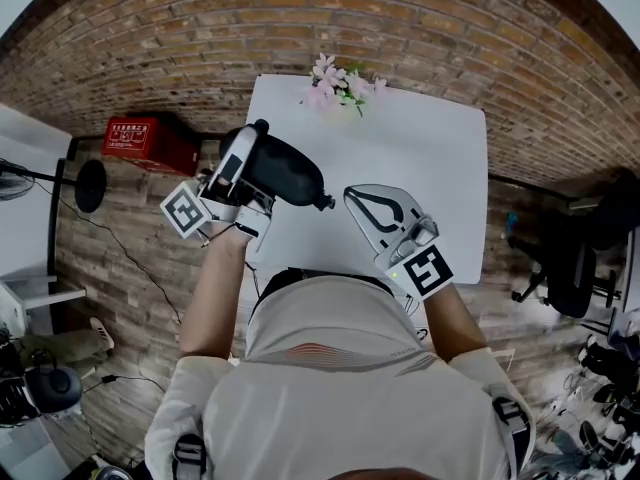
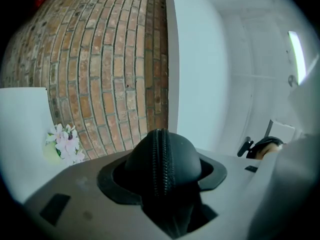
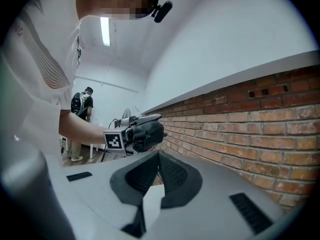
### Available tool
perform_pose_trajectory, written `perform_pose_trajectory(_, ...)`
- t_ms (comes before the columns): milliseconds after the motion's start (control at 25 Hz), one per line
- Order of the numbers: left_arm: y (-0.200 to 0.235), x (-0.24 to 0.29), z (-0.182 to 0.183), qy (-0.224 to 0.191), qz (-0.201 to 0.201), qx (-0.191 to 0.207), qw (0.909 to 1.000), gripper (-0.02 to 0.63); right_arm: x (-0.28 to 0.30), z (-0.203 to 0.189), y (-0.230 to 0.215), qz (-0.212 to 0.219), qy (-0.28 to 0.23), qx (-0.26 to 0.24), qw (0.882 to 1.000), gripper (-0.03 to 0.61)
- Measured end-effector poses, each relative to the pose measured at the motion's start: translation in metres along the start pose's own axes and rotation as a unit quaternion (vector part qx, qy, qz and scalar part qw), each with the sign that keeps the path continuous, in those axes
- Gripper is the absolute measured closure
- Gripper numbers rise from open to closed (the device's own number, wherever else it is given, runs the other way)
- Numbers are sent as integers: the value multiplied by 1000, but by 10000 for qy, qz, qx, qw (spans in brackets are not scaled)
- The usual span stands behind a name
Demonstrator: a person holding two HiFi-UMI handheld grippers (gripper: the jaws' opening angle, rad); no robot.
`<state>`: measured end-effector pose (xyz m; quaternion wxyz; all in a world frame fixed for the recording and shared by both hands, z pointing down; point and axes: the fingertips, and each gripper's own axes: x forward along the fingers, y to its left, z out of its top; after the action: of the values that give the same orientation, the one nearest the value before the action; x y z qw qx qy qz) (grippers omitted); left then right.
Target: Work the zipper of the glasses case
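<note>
**Two tongs, one case held above the table**

One pair, the left tongs (image 1: 262,173), is pinching the black glasses case (image 2: 162,156) from both sides. Its dark pads press on the case's flanks, and the rounded end sticks out past the tips. The zipper (image 2: 161,149) runs straight over that end as a closed line of teeth. Seen from the head camera, the case hangs in the air over the left edge of the white table (image 1: 440,158), about halfway along that edge. A small tab at its outer end points toward the table's middle.

The right tongs (image 3: 159,159) are pressed together at the tips with nothing between them. They hover over the near edge of the table, near the case but not touching it, with their tips aimed toward its tabbed end.

A bunch of pink flowers (image 1: 340,86) lies at the table's far edge. A red box (image 1: 150,143) sits on the floor off the left edge, against the brick wall (image 1: 200,28).
</note>
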<state>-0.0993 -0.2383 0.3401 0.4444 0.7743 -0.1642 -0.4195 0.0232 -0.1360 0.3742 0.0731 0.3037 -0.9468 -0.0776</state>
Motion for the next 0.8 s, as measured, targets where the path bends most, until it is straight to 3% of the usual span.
perform_pose_trajectory(200, -11, 2, -10, 154, -289, -155, 9993, 351, 2, -6, 5, 93, 7, -23, 10000, 470)
perform_pose_trajectory(400, -21, 5, -17, 380, -560, -339, 9971, 351, 10, 4, 3, 80, -169, 51, 9998, 465)
perform_pose_trajectory(640, -24, 4, -16, 347, -641, -440, 9964, 351, 1, 4, 37, 909, -44, -235, 9956, 462)
perform_pose_trajectory(800, -23, 3, -16, 374, -638, -405, 9964, 350, -1, 11, 44, 906, -247, -56, 9956, 454)
